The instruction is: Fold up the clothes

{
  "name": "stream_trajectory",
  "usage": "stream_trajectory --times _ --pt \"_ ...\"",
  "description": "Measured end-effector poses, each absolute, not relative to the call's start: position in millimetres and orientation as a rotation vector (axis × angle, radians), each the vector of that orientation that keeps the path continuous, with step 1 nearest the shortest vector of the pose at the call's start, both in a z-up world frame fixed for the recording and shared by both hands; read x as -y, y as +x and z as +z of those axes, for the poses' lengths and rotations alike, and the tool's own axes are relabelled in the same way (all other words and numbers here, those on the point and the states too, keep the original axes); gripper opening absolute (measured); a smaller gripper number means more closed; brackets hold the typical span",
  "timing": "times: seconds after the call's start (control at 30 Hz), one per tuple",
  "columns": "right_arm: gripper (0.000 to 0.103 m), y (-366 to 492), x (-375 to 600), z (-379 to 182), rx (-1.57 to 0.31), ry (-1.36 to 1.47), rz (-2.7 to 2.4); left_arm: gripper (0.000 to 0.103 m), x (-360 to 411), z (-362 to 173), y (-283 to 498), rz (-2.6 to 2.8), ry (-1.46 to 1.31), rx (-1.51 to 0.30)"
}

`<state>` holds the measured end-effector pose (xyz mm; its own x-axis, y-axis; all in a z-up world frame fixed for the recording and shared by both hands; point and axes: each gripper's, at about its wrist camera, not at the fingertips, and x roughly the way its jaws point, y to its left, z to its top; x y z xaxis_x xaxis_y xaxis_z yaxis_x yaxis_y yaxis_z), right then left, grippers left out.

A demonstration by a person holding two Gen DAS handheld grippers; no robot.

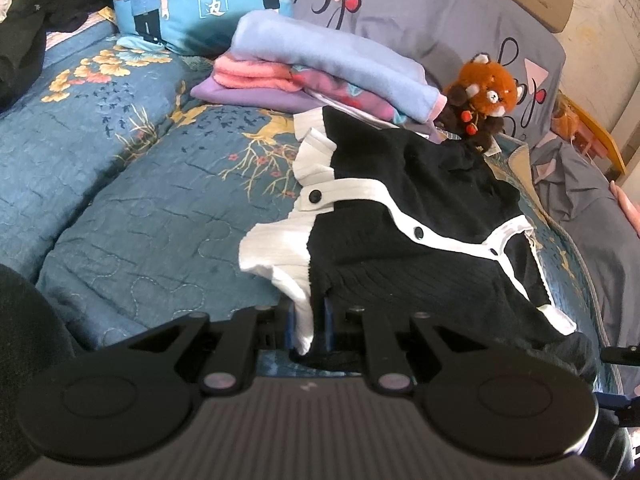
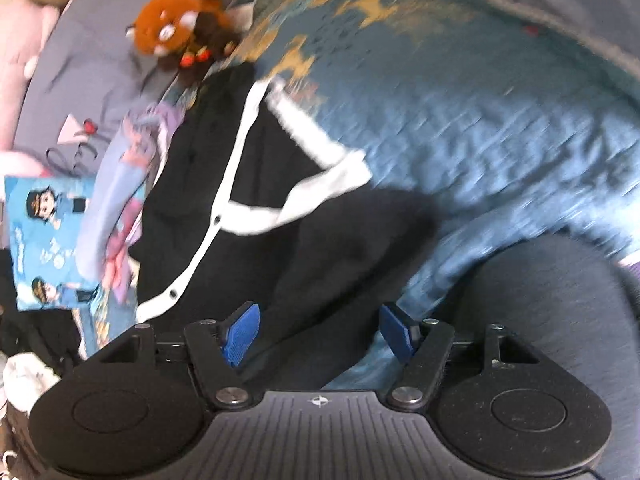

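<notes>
Quilt: blue with a flower print, covering the bed.
Left gripper: pads closed on the white cuff of the black cardigan.
Folded pile: blue, pink and purple clothes behind the cardigan.
Plush toy: orange, beside the pile.
Right gripper: blue pads spread apart, black cardigan fabric lying between them, not clamped.

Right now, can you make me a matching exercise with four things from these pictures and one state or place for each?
Things:
1. left tool
2. right tool
3. black cardigan
4. red panda plush

States:
a. open
b. partly lifted off the blue quilt
c. shut on the white cuff
d. beside the folded stack

Pairs: 1-c, 2-a, 3-b, 4-d
</notes>
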<state>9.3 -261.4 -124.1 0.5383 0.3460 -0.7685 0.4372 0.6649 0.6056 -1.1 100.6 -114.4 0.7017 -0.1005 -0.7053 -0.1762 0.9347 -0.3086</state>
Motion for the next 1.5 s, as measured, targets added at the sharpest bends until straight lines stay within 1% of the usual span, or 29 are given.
stream_trajectory --times 0.03,0.07,0.1,0.17,0.23,0.27,0.3,0.47,0.6,0.63,0.67,0.7,0.83,0.9,0.97,1.13,1.2,1.27,1.33,1.37,1.4,1.43,1.47,1.5 --pt "0.056 11 257 -128 -1.048 0.885 -0.057 0.015 -101 -115 -1 0.042 -0.372 -0.798" --pt "0.044 13 252 -132 -1.054 0.876 -0.054 0.015 -101 -115 -1 0.041 -0.375 -0.798" --pt "0.039 14 248 -136 -1.058 0.864 -0.051 0.015 -102 -115 -1 0.039 -0.379 -0.798" --pt "0.039 16 244 -144 -1.088 0.859 -0.076 0.015 -103 -115 -1 0.037 -0.385 -0.798" --pt "0.043 17 243 -151 -1.111 0.874 -0.101 0.015 -104 -115 -1 0.037 -0.388 -0.800" --pt "0.048 16 244 -153 -1.108 0.892 -0.100 0.015 -104 -116 -1 0.037 -0.388 -0.801" --pt "0.049 16 244 -155 -1.103 0.907 -0.097 0.015 -104 -116 -1 0.037 -0.388 -0.802" --pt "0.057 9 245 -137 -1.114 0.898 -0.095 0.015 -103 -116 -1 0.037 -0.387 -0.805" --pt "0.056 -2 250 -125 -1.069 0.883 -0.098 0.015 -103 -116 0 0.036 -0.389 -0.807" --pt "0.055 -2 251 -126 -1.071 0.885 -0.107 0.015 -103 -116 0 0.035 -0.390 -0.805" --pt "0.051 -2 252 -127 -1.077 0.884 -0.118 0.015 -103 -116 0 0.033 -0.392 -0.804" --pt "0.050 -2 252 -127 -1.080 0.878 -0.124 0.015 -103 -116 0 0.032 -0.393 -0.803" --pt "0.049 0 252 -128 -1.076 0.855 -0.148 0.015 -104 -115 -1 0.029 -0.399 -0.801" --pt "0.041 -1 251 -128 -1.056 0.831 -0.180 0.015 -104 -115 -1 0.029 -0.404 -0.801" --pt "0.039 -1 251 -130 -1.044 0.816 -0.201 0.015 -105 -115 -1 0.027 -0.407 -0.802" --pt "0.043 8 245 -138 -1.046 0.800 -0.209 0.015 -105 -115 -1 0.025 -0.413 -0.803" --pt "0.051 13 241 -144 -1.050 0.798 -0.202 0.015 -106 -116 0 0.024 -0.414 -0.805" --pt "0.056 17 237 -150 -1.056 0.819 -0.196 0.015 -106 -116 0 0.024 -0.416 -0.806" --pt "0.055 20 235 -158 -1.068 0.851 -0.200 0.015 -106 -116 0 0.025 -0.416 -0.808" --pt "0.053 20 234 -161 -1.069 0.858 -0.199 0.015 -106 -117 0 0.025 -0.416 -0.809" --pt "0.040 19 233 -161 -1.068 0.848 -0.202 0.015 -106 -117 0 0.026 -0.416 -0.810" --pt "0.027 18 232 -161 -1.067 0.834 -0.206 0.016 -106 -117 0 0.026 -0.417 -0.811" --pt "0.002 16 234 -162 -1.067 0.845 -0.204 0.016 -106 -117 0 0.026 -0.418 -0.811" --pt "0.002 13 237 -163 -1.067 0.868 -0.198 0.016 -106 -117 0 0.027 -0.420 -0.812"
